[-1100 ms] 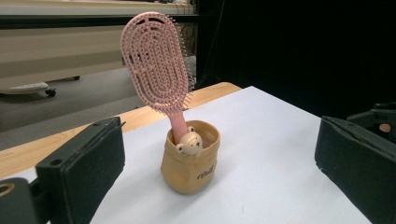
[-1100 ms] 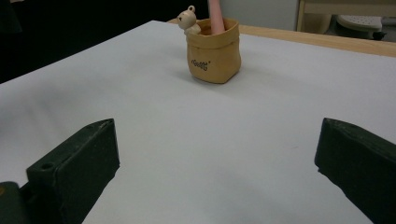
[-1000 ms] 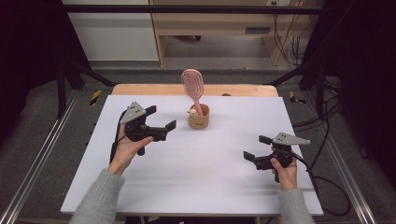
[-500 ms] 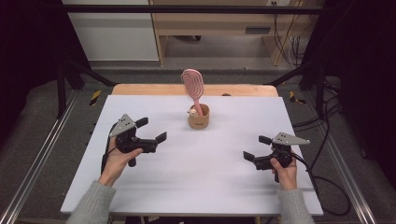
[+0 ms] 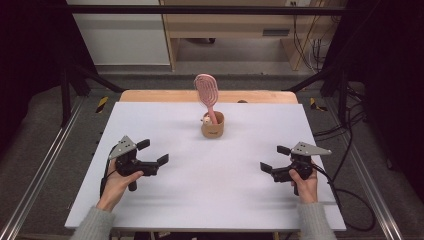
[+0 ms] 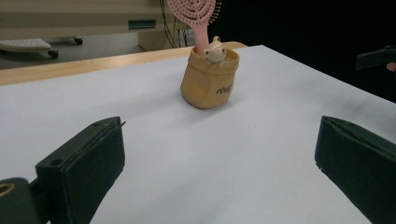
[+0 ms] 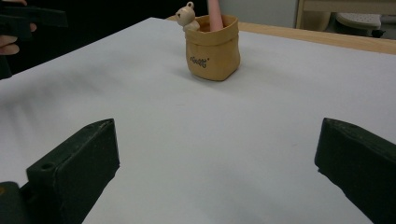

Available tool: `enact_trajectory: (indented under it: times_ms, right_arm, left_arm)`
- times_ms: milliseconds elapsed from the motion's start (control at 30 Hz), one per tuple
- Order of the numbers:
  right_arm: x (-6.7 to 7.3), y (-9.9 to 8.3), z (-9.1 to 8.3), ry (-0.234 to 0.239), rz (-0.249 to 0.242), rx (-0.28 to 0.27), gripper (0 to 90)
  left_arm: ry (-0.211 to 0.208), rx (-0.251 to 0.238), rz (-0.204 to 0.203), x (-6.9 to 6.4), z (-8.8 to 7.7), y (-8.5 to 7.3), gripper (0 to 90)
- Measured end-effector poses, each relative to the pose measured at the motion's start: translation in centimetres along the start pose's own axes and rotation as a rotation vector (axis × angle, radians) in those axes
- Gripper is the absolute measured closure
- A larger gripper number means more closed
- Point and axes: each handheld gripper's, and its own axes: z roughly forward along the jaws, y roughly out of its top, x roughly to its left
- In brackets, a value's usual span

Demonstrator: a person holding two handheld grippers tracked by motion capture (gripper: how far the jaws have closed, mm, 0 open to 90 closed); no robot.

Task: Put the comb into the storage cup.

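A tan pouch (image 5: 212, 131) stands upright toward the far middle of the white surface (image 5: 210, 190), a pink brush (image 5: 207, 95) rising from it and a small bear charm (image 6: 215, 49) at its rim. The left tongs (image 5: 153, 153) and right tongs (image 5: 270, 159) sit low at the near corners, well apart from the pouch, jaws spread wide and holding nothing, each aimed inward toward it.

A small tan pouch (image 5: 212, 128) stands upright on the white table (image 5: 225, 190), ahead of and between the two grippers, well apart from both. A pink hairbrush (image 5: 207, 94) rises from it, handle down; a little bear figure (image 6: 215, 49) peeks over its rim.
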Motion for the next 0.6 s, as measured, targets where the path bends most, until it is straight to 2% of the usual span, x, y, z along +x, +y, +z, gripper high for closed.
enact_trajectory:
  times_ms: [200, 600]
  right_arm:
    - [0.0, 0.0, 0.0, -0.001, 0.000, 0.004, 0.3]
    - [-0.2, -0.1, 0.1, -0.003, -0.001, 0.008, 0.3]
  left_arm:
    - [0.017, 0.021, -0.017, 0.6, -0.6, -1.2, 1.3]
    - [0.053, 0.040, -0.018, 1.3, -1.5, -2.3, 1.3]
